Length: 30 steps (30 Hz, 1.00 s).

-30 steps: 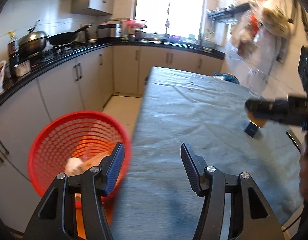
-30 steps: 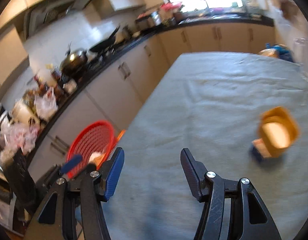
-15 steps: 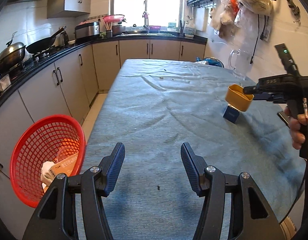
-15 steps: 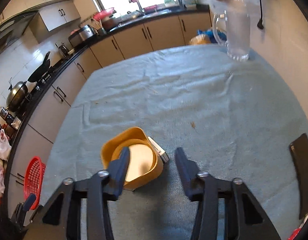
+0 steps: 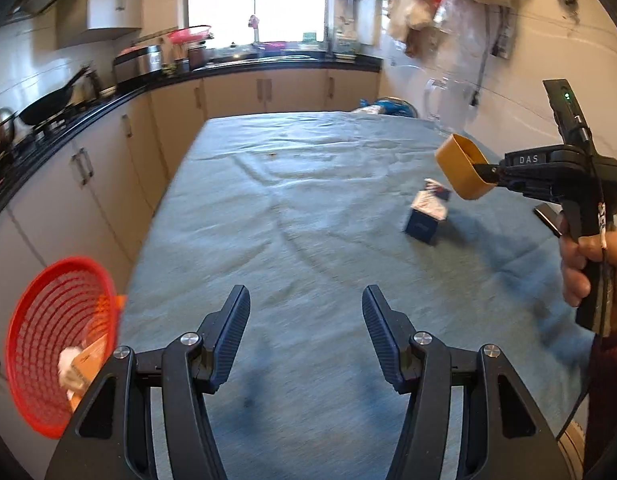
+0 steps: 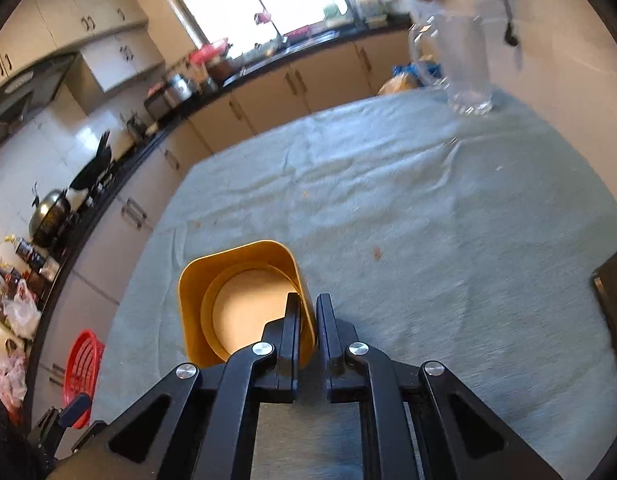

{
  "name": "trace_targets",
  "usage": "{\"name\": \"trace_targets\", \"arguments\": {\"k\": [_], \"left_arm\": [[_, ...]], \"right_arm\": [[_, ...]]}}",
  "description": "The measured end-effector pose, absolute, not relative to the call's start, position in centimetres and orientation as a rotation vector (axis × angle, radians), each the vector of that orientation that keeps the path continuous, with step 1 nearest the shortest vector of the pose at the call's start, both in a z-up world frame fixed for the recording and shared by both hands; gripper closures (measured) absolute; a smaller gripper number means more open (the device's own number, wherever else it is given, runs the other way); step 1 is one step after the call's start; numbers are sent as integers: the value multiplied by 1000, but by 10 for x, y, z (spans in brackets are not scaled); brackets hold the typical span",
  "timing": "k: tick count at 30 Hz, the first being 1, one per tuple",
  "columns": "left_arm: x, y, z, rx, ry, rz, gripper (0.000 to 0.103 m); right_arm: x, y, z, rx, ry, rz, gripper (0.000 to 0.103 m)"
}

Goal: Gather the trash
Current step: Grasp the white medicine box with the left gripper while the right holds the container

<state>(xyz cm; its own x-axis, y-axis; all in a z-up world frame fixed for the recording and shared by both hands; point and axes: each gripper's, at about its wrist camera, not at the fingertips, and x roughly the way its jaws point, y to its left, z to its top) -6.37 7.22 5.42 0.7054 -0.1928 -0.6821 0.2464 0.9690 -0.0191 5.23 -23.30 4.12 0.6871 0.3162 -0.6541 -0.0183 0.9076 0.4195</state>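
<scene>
Left gripper (image 5: pixel 306 336): fingers apart and opening, nothing between them, over the bench (image 5: pixel 308 240).
Right gripper (image 6: pixel 307 312): fingers clamped on the wall of the yellow cup (image 6: pixel 244 300), held clear above the cloth.
Box (image 5: pixel 426 216): blue and white, on the bench below the cup.
Basket (image 5: pixel 56 360): red, beside the bench's left edge, scraps inside.

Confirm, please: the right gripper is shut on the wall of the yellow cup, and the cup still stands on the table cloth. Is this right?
Not fully. The right gripper is shut on the wall of the yellow cup, but the cup hangs in the air above the table cloth, tilted, as the left wrist view shows.
</scene>
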Motion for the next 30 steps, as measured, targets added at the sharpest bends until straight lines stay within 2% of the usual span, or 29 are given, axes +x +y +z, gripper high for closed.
{"name": "trace_targets", "arguments": {"k": [1, 3, 10, 18, 20, 21, 24, 30], "left_arm": [[-60, 65, 55, 84, 756, -265, 31], [-51, 45, 57, 99, 769, -336, 24], [-14, -21, 57, 218, 783, -427, 23], [33, -66, 31, 282, 856, -425, 24], [41, -75, 26, 295, 867, -427, 28], [46, -79, 24, 295, 878, -434, 34], [55, -86, 14, 296, 920, -439, 60], [51, -70, 16, 234, 913, -422, 65]], "right_arm": [[51, -240, 40, 419, 776, 191, 94], [51, -252, 36, 433, 752, 163, 94], [52, -277, 25, 522, 736, 179, 94], [46, -303, 22, 622, 706, 112, 94], [47, -304, 22, 630, 704, 110, 94], [47, -304, 23, 630, 702, 113, 94], [47, -302, 23, 622, 703, 120, 94], [50, -295, 20, 588, 720, 138, 94]]}}
